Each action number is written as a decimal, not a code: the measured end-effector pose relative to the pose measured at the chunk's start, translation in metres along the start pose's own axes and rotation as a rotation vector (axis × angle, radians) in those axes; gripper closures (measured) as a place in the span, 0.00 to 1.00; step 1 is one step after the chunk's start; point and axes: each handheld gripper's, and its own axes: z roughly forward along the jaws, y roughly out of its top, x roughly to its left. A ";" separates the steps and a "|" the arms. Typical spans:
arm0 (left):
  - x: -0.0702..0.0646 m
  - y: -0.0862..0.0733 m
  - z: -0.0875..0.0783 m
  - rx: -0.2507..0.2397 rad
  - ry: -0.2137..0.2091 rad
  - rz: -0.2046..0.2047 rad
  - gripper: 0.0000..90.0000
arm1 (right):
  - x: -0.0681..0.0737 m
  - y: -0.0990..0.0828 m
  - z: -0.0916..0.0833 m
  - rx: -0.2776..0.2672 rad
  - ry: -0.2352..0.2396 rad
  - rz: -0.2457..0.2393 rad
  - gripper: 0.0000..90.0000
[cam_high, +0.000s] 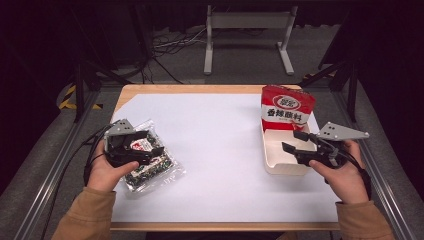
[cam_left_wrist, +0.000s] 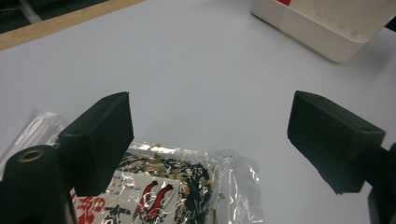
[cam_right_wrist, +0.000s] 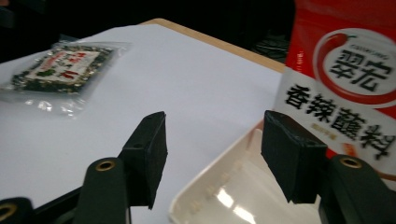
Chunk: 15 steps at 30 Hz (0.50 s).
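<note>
The clear packet (cam_high: 150, 162) lies flat on the white worktop (cam_high: 220, 150) at its left side, near the front edge. It is a transparent plastic pouch with crinkled, glossy film that throws back the light. Its contents are dark, a mix of green-black flakes with paler specks, and a white label with red characters sits across the middle. In the left gripper view the packet (cam_left_wrist: 177, 186) shows a sealed clear border beyond the filling, and the near part lies under the jaws.

The left gripper (cam_high: 145, 145) rests over the packet, held in the person's left hand (cam_high: 107, 172). In the left gripper view the left gripper (cam_left_wrist: 210, 135) has its jaws standing wide apart, with bare worktop (cam_left_wrist: 210, 70) between the pads and nothing clamped.

The right gripper (cam_high: 295, 141) is held in the right hand (cam_high: 342, 175) at the right side of the worktop, its jaws over the near part of the white tray (cam_high: 280, 167). In the right gripper view the right gripper (cam_right_wrist: 215, 149) has its jaws open, gripping nothing; the tray's rim (cam_right_wrist: 210, 186) lies between and below them. A red and white bag (cam_high: 286, 109) with black characters stands upright at the far end of the tray. The packet and the tray are well apart.
</note>
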 end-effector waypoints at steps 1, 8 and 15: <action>0.001 0.000 -0.002 0.001 0.016 0.000 0.18 | 0.004 0.000 0.001 0.001 0.017 0.009 0.49; 0.008 -0.002 -0.011 -0.021 0.070 0.024 0.35 | 0.024 0.003 0.009 -0.028 0.057 -0.027 0.50; 0.019 -0.006 -0.018 -0.039 0.112 0.019 0.32 | 0.035 -0.003 0.017 -0.064 0.086 -0.039 0.49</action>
